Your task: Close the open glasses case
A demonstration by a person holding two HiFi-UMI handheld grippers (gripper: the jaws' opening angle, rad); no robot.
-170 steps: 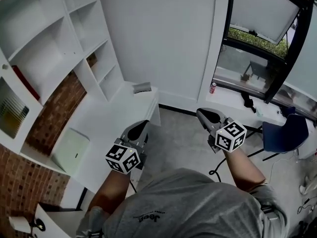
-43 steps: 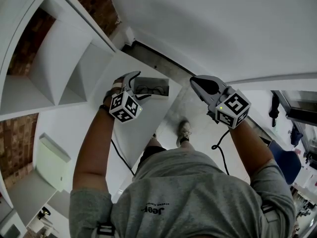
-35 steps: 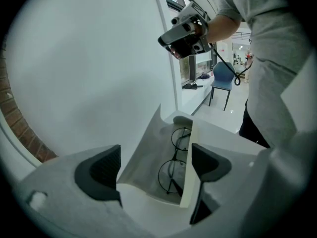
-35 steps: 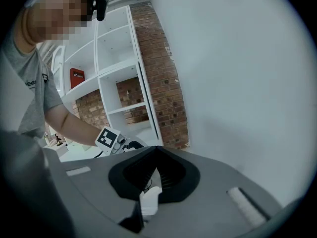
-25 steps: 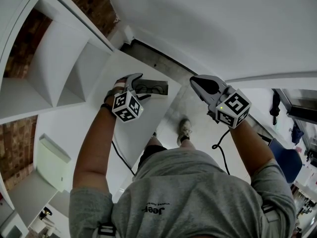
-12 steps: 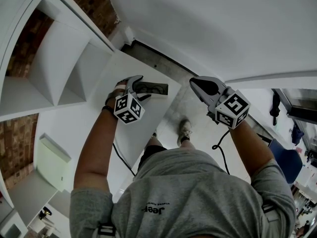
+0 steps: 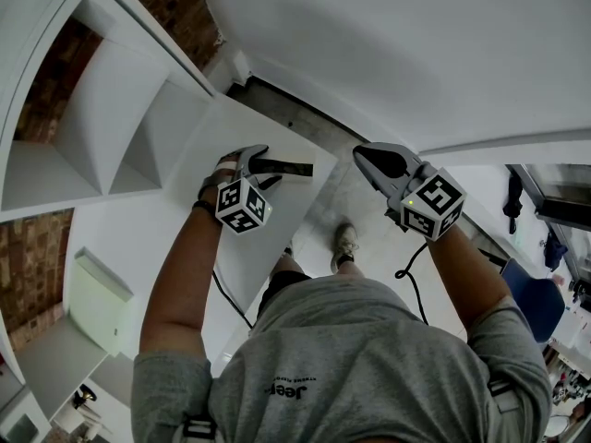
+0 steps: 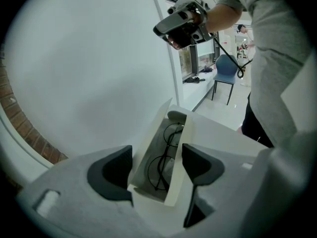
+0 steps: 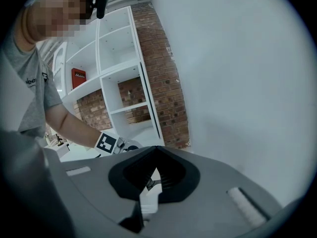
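Observation:
A pale glasses case (image 8: 182,144) lies half open on the white table (image 7: 268,233), with thin round glasses (image 8: 165,158) inside it. My left gripper (image 8: 156,168) straddles the case near its close end, and its jaws are closing. One dark pad sits against the raised lid and the other against the opposite wall. In the head view the case (image 7: 288,168) shows as a narrow dark strip just past my left gripper (image 7: 259,158). My right gripper (image 7: 364,154) hangs in the air to the right, off the table and over the floor. It is shut with nothing in it, as the right gripper view (image 9: 155,150) also shows.
White shelf cubbies (image 7: 111,109) stand along the table's left side against a brick wall. The table's right edge drops to the floor, where the person's shoe (image 7: 344,240) and a black cable (image 7: 404,270) show. A white wall rises behind the table.
The case has narrowed from a wide open box to a thin strip as its lid folded inward between my left jaws. My right gripper has stayed where it was.

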